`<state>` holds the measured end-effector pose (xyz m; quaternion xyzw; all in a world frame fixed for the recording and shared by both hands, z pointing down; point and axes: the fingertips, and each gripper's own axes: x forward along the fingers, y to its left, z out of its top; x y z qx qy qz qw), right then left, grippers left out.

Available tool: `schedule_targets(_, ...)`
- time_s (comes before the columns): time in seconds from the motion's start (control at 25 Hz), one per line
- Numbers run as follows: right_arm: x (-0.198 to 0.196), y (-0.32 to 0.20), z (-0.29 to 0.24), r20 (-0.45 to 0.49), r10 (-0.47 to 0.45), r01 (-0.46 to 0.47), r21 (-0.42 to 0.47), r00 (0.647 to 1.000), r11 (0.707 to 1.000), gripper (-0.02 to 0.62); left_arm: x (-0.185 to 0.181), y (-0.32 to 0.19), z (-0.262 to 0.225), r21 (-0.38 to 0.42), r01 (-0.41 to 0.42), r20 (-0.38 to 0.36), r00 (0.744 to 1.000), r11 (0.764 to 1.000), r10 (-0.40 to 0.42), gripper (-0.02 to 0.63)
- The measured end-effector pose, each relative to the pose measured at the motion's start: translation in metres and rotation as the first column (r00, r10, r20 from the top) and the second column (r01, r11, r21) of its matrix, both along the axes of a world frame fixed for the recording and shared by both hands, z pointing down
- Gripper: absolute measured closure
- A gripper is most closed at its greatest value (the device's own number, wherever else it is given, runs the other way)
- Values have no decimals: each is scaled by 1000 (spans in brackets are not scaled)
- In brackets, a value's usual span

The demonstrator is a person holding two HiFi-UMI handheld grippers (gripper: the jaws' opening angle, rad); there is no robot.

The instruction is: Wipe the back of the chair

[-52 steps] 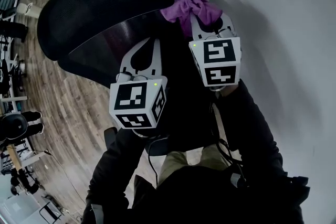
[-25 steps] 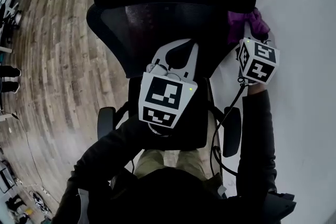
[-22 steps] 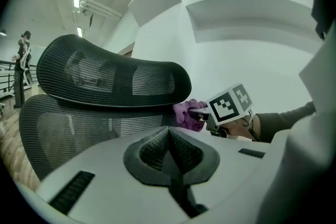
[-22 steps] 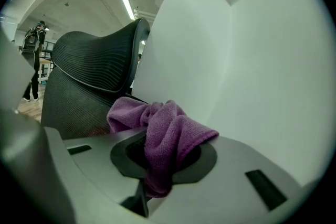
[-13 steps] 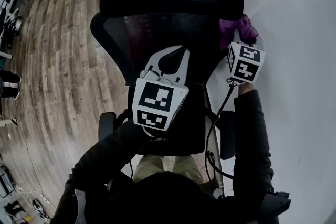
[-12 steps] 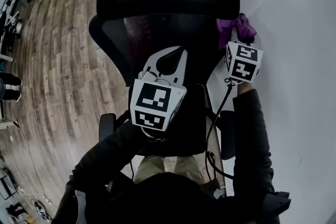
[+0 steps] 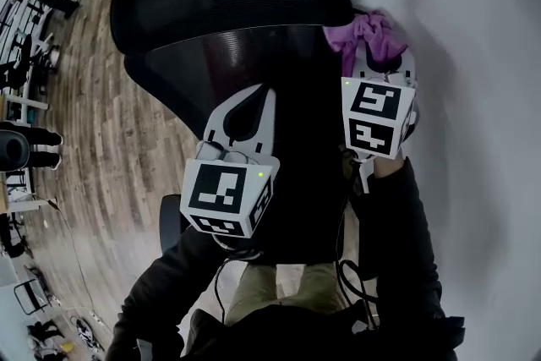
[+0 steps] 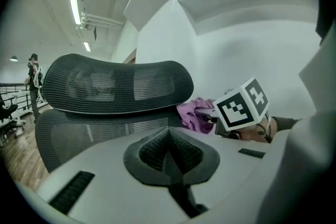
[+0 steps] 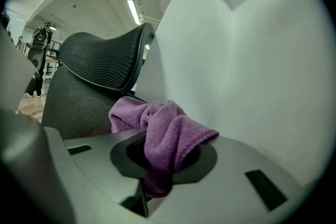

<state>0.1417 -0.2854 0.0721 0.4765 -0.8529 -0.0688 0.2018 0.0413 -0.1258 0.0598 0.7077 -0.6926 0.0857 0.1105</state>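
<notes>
- Between its closed jaws, the right gripper [image 7: 385,57] pinches the purple cloth [image 7: 363,33], so it can rub the chair back [image 7: 215,55] just beside it.
- The left gripper [image 7: 248,97] is closed and empty, out of the way.

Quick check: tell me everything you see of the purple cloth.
The purple cloth is a soft, nubby rag, like microfibre, bunched into folds. The right hand-held gripper is shut on its middle, and loose ends spill past the jaws. It sits by the edge of the chair back, near the white wall; contact unclear.
</notes>
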Motion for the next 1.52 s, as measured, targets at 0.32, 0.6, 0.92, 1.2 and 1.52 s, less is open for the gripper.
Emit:
schedule_targets(0.32, -14, -1, -26, -8, 75, -75, 67, 997, 995, 526, -35, -37, -4, 65, -37, 16, 999, 997, 36, 606)
schedule_targets(0.6, -35, 5, -21, -29, 134, -131, 84, 991, 988, 528, -54, -41, 0, 57, -83, -8, 996, 995, 84, 606)
schedule_targets(0.92, -62, 14, -18, -31, 128, -126, 79, 991, 989, 528, -75, -35, 3, 56, -89, -15, 996, 994, 90, 606)
schedule_targets(1.2, -77, 22, -6, -30, 115, -112, 68, 993, 991, 528, -90, -25, 16, 57, -77, -28, 996, 995, 79, 606)
schedule_targets(1.52, -85, 26, 1, 44, 99, -100, 19, 994, 995, 528, -100, -18, 24, 51, -57, -44, 997, 997, 60, 606)
